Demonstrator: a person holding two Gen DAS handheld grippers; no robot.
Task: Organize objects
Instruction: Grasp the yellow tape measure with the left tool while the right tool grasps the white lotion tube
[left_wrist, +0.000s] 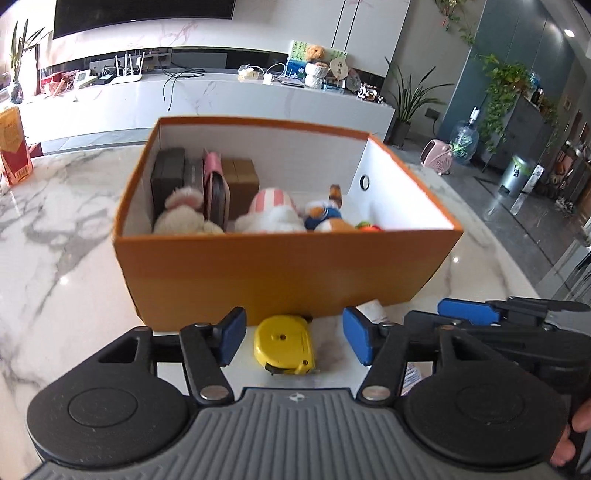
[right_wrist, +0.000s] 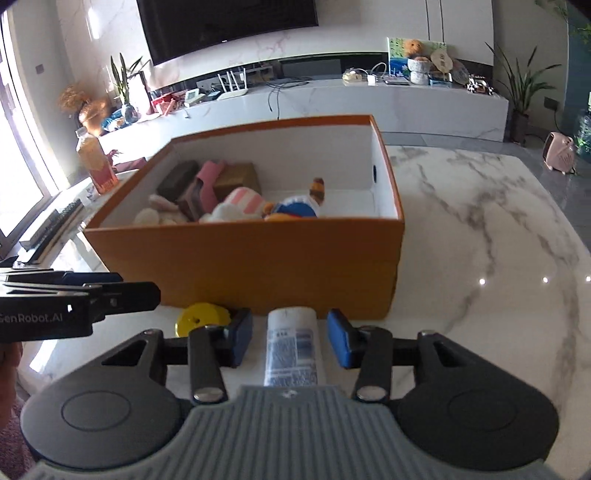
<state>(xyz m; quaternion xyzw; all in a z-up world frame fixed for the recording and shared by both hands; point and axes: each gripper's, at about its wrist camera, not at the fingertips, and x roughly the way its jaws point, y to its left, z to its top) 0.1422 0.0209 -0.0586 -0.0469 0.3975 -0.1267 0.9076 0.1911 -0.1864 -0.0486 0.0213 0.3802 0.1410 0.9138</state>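
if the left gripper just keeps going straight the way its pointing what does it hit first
Probably nothing before the orange box. The yellow tape measure lies between the open fingers of the left gripper, so they would pass either side of it and meet the box's near wall just behind, though depth is hard to judge.

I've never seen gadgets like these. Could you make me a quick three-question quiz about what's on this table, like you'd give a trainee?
1. True or false: the yellow tape measure lies inside the orange box.
2. Which item lies between the open fingers of the right tool?
A. a plush toy
B. a white tube
C. a pink wallet
3. Fill in: the left tool is open, with the ______ between its fingers.

Key:
1. False; it lies on the marble table in front of the box.
2. B
3. tape measure
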